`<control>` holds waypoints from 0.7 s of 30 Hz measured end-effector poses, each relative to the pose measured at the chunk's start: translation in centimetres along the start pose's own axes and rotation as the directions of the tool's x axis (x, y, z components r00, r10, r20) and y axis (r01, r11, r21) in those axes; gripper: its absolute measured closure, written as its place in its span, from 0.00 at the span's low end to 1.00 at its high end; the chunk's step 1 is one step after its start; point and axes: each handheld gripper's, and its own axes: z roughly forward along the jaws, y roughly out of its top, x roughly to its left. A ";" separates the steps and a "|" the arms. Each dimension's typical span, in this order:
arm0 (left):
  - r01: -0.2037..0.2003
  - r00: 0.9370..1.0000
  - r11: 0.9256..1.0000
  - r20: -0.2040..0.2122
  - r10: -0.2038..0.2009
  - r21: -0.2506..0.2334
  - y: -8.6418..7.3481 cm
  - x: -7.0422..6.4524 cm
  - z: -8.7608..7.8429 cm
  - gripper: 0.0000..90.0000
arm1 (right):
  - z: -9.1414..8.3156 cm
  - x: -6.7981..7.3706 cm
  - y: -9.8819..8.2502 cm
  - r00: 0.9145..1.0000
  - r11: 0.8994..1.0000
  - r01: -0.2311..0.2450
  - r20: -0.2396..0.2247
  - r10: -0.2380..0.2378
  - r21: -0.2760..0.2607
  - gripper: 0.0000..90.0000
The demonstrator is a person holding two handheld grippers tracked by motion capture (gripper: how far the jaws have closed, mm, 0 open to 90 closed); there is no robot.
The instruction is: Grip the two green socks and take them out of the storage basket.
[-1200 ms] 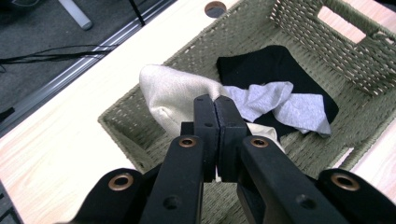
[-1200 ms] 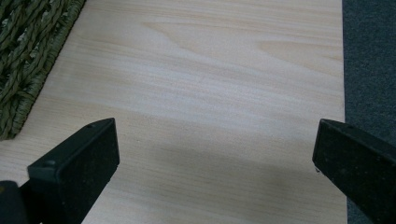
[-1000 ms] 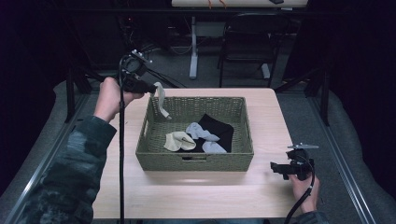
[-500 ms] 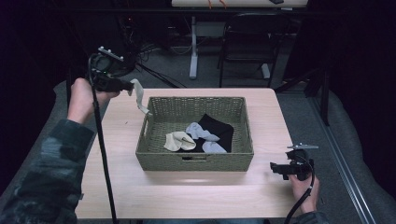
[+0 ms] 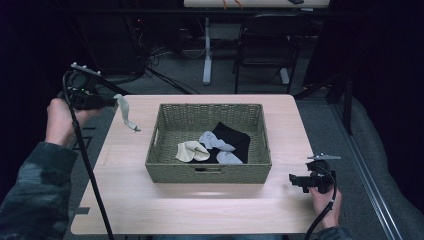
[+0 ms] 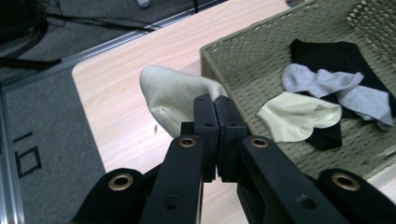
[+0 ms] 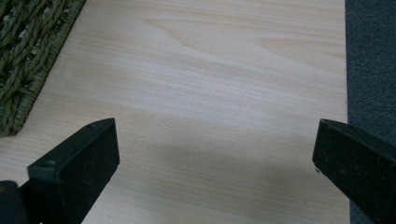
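left gripper (image 5: 111, 102) off bench's (image 5: 200, 210) left-rear corner, beige sock (image 5: 126, 113) hanging from it | basket (image 5: 210, 172) mid-bench: cream sock (image 5: 191, 151), grey socks (image 5: 216, 142), black cloth (image 5: 234, 136) | right gripper (image 5: 296, 180) low, near bench's front-right edge, holding nothing

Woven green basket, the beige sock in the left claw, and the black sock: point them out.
Woven green basket (image 5: 208, 173): high view, near wall.
Beige sock (image 6: 175, 95): left gripper view, hanging body.
Black sock (image 5: 235, 136): high view, middle.
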 end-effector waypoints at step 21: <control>0.113 0.993 0.985 0.001 -0.114 0.129 -8.5 2.8 8.4 0.99 | 0.0 0.2 -0.1 1.000 1.000 -0.008 0.006 0.008 0.010 0.00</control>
